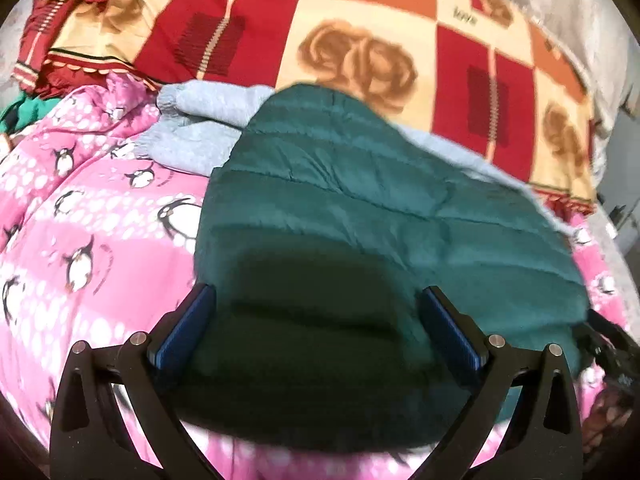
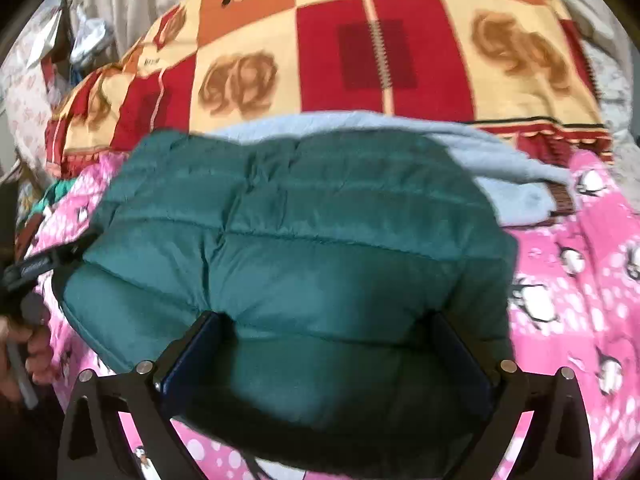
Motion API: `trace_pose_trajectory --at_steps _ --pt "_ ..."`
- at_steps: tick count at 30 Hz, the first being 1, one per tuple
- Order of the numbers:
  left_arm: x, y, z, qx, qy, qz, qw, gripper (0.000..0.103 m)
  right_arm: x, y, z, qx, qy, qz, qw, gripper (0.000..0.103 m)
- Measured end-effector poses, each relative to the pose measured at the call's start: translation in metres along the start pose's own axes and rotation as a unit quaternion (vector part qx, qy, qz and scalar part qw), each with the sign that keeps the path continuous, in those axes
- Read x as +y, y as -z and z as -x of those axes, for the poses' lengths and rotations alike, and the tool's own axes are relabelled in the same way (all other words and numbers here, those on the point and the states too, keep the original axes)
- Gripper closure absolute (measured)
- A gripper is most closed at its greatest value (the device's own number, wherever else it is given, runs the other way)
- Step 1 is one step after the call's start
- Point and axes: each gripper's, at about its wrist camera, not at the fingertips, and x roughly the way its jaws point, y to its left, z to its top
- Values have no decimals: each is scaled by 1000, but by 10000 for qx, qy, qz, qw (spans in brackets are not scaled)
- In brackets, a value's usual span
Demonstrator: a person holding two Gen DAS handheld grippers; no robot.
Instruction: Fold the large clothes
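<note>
Green quilted jacket (image 2: 288, 232) lies flat, long axis across pink penguin blanket (image 2: 568, 320).

Your left gripper (image 1: 318, 330) hangs wide open over the green puffer jacket (image 1: 360, 216), which lies on a pale blue sweater (image 1: 208, 120) and the pink penguin blanket (image 1: 80, 220), checked blanket (image 1: 360, 12) beyond.

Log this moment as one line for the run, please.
stage: folding | item: green puffer jacket on pink penguin blanket | left gripper: open | right gripper: open | grey garment underneath
</note>
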Motion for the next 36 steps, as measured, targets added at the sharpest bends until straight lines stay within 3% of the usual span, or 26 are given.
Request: trace_pose_trajectory --at_steps 3,6,10,12,15,18,20,22,25,31,34,36 --pt "3 15 25 -339 16 -20 9994 1 -3 9 27 -393 251 -131 9988 1" --pt "19 13 37 -645 -141 130 9977 1 -19 14 38 -433 298 -439 9976 1" --pt "59 1 14 -350 -145 803 9961 1 -61 30 38 -452 -204 -1374 9893 1" --pt "74 5 -1 -136 217 1157 9930 1 -83 43 23 -198 -657 -1920 9790 1" --pt "86 14 -28 395 1308 1680 9763 1 -98 55 -1 9 -1358 -2507 9585 3" --pt "63 15 -26 545 1595 1138 9791 1 -95 53 -4 -282 -1899 -2508 9488 5" --pt "47 16 -20 499 1543 639 9847 2 -91 47 -7 -300 -2233 -2479 9422 9" --pt "44 18 -13 444 1575 555 9850 14 -87 45 -5 -291 -2115 -2311 9492 39" --pt "47 19 -2 388 1697 620 9828 28 -90 45 8 -453 -2145 -2339 9472 57" --pt "41 34 21 384 1714 284 9840 29 -86 47 35 -512 -2060 -1978 9570 59" --pt "42 42 26 394 1649 194 9853 29 -90 56 36 -344 -2135 -2046 9546 59" --pt "41 45 25 421 1513 168 9874 23 -92 61 35 -245 -2082 -2128 9544 54"
